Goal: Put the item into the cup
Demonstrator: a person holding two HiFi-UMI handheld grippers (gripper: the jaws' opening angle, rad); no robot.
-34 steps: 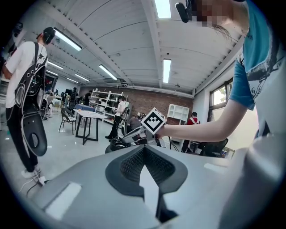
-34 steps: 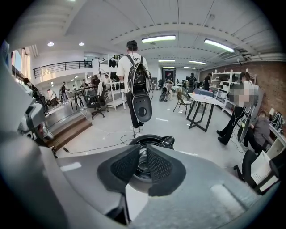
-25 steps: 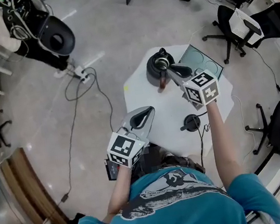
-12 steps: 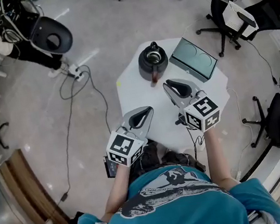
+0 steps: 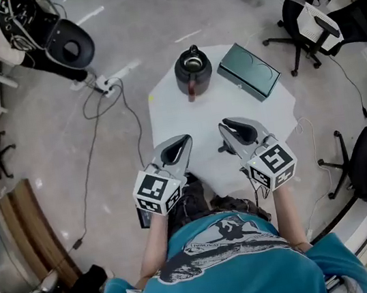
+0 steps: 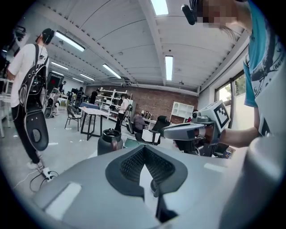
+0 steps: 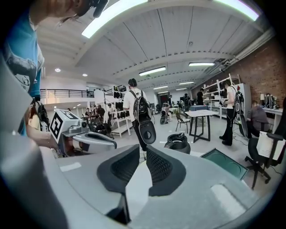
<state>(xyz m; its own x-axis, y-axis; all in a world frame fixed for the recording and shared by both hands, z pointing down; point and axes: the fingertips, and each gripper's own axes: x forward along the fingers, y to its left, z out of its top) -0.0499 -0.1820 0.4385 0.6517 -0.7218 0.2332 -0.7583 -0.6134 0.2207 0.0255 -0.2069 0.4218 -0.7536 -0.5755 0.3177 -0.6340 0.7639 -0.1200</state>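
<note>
A dark round cup (image 5: 193, 70) with an open mouth stands at the far side of the white table (image 5: 172, 120); it also shows in the gripper views as cup (image 6: 109, 141) and cup (image 7: 178, 143). A brown strip (image 5: 190, 94) hangs at its near side. What lies inside the cup is hidden. My left gripper (image 5: 177, 143) is shut and empty over the table's near edge. My right gripper (image 5: 230, 128) hovers beside it, jaws nearly touching with only a thin slit, nothing between them. A black lid (image 5: 226, 148) peeks out under the right gripper.
A green flat box (image 5: 249, 71) lies at the table's far right corner. Office chairs (image 5: 320, 27) stand to the right, a cable and power strip (image 5: 106, 85) lie on the floor at left, and a person with a black pack (image 5: 49, 39) stands at the far left.
My right gripper has drawn back from over the cup to the table's near side, level with the left gripper. The left gripper has barely moved.
</note>
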